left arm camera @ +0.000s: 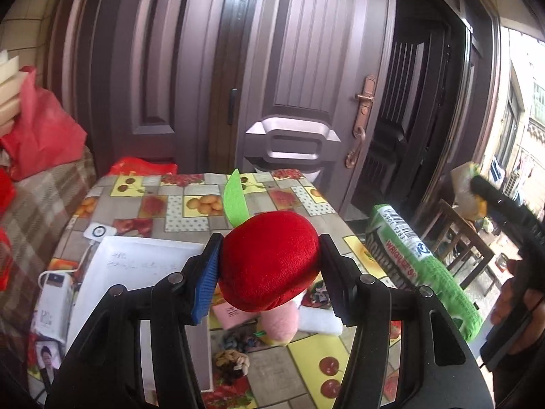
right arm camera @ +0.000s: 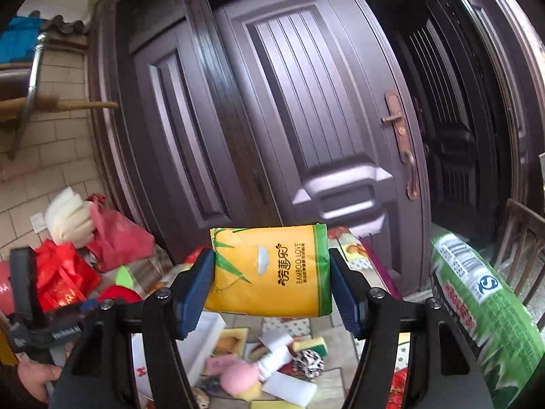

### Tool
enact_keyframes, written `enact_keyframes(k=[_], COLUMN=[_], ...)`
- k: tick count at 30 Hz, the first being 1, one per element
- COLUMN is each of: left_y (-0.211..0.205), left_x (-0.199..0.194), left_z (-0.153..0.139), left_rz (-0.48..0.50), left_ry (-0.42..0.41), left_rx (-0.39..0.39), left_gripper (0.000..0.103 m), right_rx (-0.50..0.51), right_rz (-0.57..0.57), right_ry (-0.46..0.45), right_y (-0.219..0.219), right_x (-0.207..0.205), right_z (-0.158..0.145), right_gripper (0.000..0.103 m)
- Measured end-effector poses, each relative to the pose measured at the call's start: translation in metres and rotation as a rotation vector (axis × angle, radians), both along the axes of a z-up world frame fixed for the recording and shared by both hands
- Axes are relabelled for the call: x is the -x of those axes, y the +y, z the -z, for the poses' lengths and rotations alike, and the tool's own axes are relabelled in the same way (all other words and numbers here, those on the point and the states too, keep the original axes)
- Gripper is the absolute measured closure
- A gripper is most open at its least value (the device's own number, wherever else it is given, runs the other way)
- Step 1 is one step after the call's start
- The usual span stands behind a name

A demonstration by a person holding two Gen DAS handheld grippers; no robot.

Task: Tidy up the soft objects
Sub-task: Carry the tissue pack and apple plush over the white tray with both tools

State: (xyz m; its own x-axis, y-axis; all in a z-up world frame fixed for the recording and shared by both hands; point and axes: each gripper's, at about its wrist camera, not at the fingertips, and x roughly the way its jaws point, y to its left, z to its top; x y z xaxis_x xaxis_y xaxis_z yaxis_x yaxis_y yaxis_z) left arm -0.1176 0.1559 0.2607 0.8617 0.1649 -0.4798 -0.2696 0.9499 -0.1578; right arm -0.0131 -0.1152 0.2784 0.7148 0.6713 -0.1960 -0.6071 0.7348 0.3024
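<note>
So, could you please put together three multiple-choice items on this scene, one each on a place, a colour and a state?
1. Where does the green plush pillar printed like a gum pack stand?
A. at the table's right edge
B. on the floor by the door
C. between gripper fingers

2. What colour is the felt leaf on the round red plush apple?
A. yellow
B. green
C. blue

3. What is the state of the right hand-held gripper?
A. open and empty
B. shut with nothing in it
C. shut on the yellow-and-green tissue pack

Answers:
1 A: it stands at the right edge of the fruit-patterned tablecloth.
2 B: the leaf above the apple is bright green.
3 C: both pads press the pack's ends and it hangs clear of the table.
</note>
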Motion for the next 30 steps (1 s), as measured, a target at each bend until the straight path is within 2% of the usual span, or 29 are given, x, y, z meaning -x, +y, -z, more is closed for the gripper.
enact_keyframes(k=[19,30], left_y=[0.044,0.067], left_x=[0.059,0.075], left_z=[-0.002,0.002], left_rz=[-0.078,-0.082], left_ry=[-0.033,-0.051], left_rx=[0.026,0.037], left_gripper=[0.048,0.048], right_rx=[-0.001,0.016], right_rz=[-0.092,-0.107], right_ry=[-0.034,-0.043], right_y=[0.057,0.083], right_x=[0.038,0.053], right_z=[-0.012,-0.013], right_gripper=[0.037,0.037])
